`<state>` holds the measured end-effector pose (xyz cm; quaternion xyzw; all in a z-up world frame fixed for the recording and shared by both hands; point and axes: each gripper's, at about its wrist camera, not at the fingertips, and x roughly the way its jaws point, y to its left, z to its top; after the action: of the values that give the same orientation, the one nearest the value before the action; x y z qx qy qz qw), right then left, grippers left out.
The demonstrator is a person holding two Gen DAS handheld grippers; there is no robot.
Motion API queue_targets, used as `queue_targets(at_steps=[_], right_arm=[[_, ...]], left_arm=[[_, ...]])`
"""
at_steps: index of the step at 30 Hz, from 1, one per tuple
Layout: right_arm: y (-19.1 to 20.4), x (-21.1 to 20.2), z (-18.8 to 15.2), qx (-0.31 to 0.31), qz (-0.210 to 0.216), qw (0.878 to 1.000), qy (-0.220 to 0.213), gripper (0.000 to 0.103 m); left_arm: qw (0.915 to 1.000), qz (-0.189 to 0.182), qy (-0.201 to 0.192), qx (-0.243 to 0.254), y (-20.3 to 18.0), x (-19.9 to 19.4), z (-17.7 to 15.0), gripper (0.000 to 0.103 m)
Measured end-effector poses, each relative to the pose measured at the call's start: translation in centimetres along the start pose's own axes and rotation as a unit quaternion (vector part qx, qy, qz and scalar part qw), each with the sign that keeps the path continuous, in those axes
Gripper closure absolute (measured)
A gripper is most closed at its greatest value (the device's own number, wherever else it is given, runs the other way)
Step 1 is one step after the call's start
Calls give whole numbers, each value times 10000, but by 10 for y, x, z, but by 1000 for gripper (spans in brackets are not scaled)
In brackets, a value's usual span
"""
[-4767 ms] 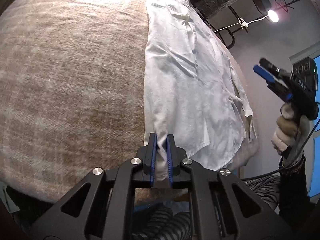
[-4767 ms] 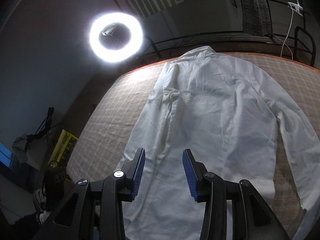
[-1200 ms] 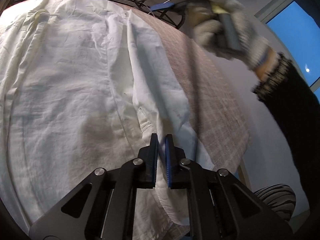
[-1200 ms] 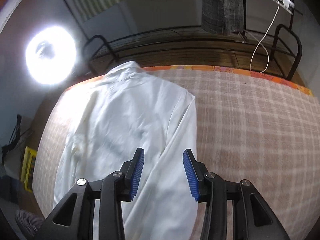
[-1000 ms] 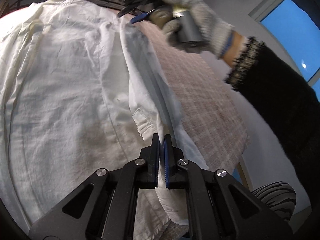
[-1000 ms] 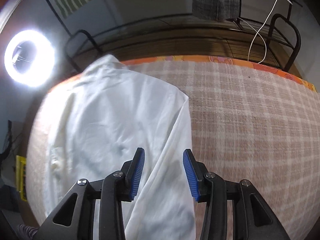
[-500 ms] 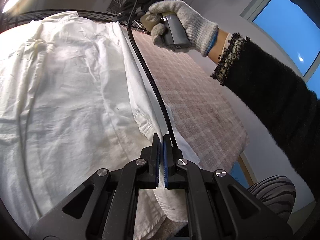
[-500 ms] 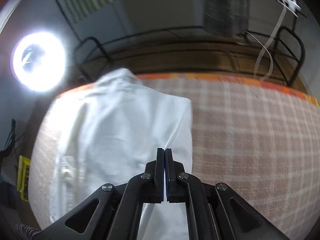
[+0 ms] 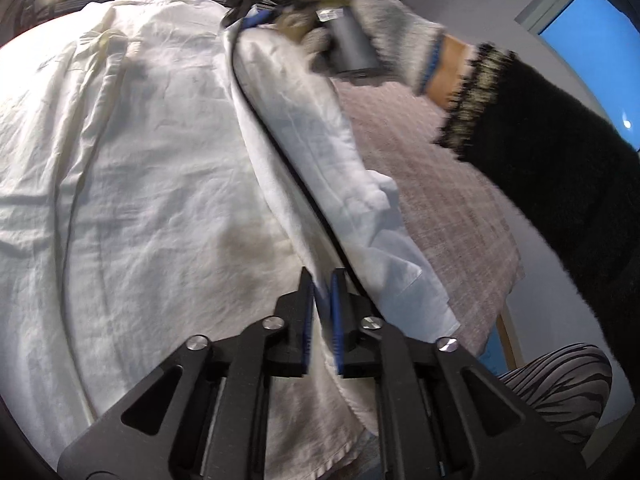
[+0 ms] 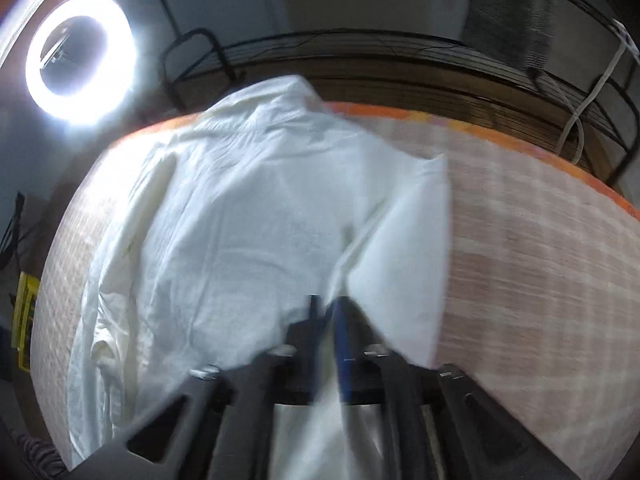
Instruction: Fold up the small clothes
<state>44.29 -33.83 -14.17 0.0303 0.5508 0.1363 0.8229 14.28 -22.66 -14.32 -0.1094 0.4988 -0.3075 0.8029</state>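
The right side of the white shirt [image 9: 132,184] has come up off the plaid cover since half a second ago, and both grippers are lifting it! Down at the bottom centre of the left wrist view, the left gripper [image 9: 320,308] is nearly closed, its blue pads pinching the shirt's lower edge with only a sliver of cloth between them. A black cable [image 9: 288,152] runs from just right of those pads up through the middle of the frame. Beside it the raised flap of fabric hangs in a slanted fold, its free corner drooping over the checked surface [image 9: 432,184] at centre right. Further up, in the upper middle, the gloved right hand [image 9: 360,28] grips its tool's handle, black sleeve trailing off to the right edge, and cloth is bunched at the blue tip there. In the right wrist view, blurred with motion, the right gripper [image 10: 326,312] at lower centre is clamped almost together on a ridge of the shirt [image 10: 240,232], which spreads across the left and middle of the frame with its collar toward the top. Beyond, at the upper left, a ring light [image 10: 78,64] glares, and a dark metal rail [image 10: 360,46] crosses the top.
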Motion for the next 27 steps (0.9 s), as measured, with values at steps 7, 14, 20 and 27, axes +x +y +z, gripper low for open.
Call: queue_targets(at_steps=[7,14,20,27], right_arm=[[-34,-92,-48,401,265,9976,-507,70],[-55,-115,-137,873,736,9933,-164,63],[-62,-92,-157,1187,966,9882,-87,79],[-55,-94,-142,849,381,9954,-229,103]], left_arm=[[9997,169,-145,-44,10,-18,-9,74],[9998,175,-36,119,4,-10,-2,74],[9998,165,-3,93,3,-3,2,74],[9997,222,-44,25,3,-14,-12,97]])
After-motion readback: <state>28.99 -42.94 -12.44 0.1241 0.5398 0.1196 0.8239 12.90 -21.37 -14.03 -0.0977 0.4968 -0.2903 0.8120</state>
